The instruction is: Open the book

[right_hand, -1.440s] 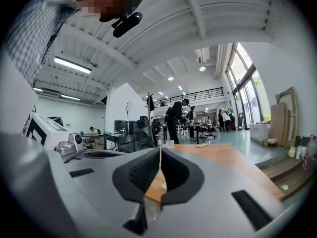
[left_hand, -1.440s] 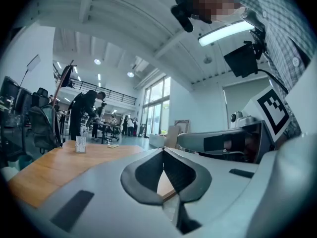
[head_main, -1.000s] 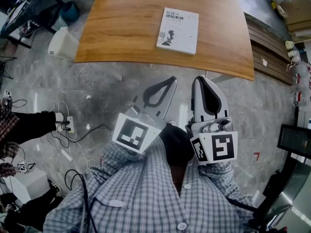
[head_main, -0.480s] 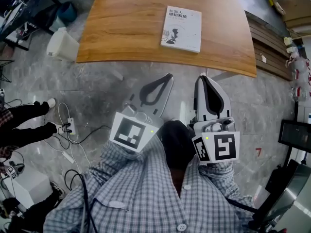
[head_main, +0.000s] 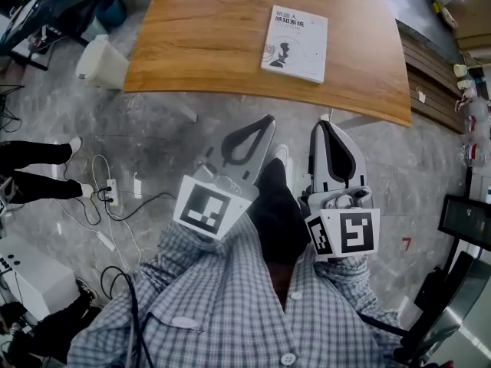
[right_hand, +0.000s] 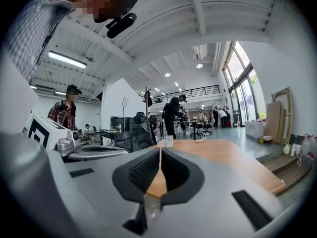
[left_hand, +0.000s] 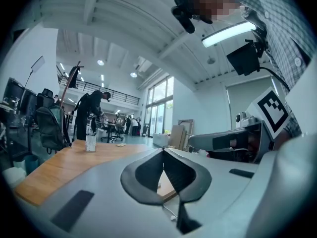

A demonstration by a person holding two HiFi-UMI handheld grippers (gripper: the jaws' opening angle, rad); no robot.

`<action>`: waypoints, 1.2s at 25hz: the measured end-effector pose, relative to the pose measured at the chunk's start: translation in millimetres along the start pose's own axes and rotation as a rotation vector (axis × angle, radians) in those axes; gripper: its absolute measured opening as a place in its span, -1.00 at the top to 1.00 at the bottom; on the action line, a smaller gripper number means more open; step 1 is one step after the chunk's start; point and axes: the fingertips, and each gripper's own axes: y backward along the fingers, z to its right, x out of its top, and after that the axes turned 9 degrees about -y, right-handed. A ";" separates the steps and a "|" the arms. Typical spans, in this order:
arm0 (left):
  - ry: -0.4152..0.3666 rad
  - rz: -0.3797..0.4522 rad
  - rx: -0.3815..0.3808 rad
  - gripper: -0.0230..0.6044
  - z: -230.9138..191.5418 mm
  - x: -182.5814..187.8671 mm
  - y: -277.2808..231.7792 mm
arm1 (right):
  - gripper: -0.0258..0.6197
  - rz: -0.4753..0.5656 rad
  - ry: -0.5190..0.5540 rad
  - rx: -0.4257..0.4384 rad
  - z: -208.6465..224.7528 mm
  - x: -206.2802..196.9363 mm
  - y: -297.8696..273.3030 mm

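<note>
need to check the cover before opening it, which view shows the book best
The head view: the closed book lies cover up on the wooden table. Both gripper views skim the tabletop at a low angle; no book shows there.

Head view looks steeply down; gripper views apparently skim its table [head_main: 199,37].

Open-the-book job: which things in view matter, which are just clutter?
Job: closed book on the wooden table; left gripper and right gripper, both shut and empty, short of the table.
Clutter: white bin beside the table; power strip on the floor.
</note>
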 end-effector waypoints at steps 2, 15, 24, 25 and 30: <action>-0.003 -0.003 0.009 0.90 -2.4 -1.3 -3.4 | 0.84 -0.002 -0.006 0.014 1.5 -1.5 -5.5; 0.020 -0.047 0.053 0.90 -26.9 -7.9 -96.5 | 0.84 -0.032 -0.043 0.064 74.2 12.9 -75.4; 0.012 -0.080 0.101 0.90 -42.6 -1.9 -161.1 | 0.84 -0.045 -0.055 0.089 131.7 34.9 -116.1; 0.012 -0.084 0.107 0.90 -45.3 -1.9 -168.5 | 0.84 -0.046 -0.055 0.092 138.0 37.3 -120.0; 0.012 -0.119 0.122 0.90 -55.2 -13.3 -206.0 | 0.84 -0.066 -0.069 0.116 169.3 42.5 -142.5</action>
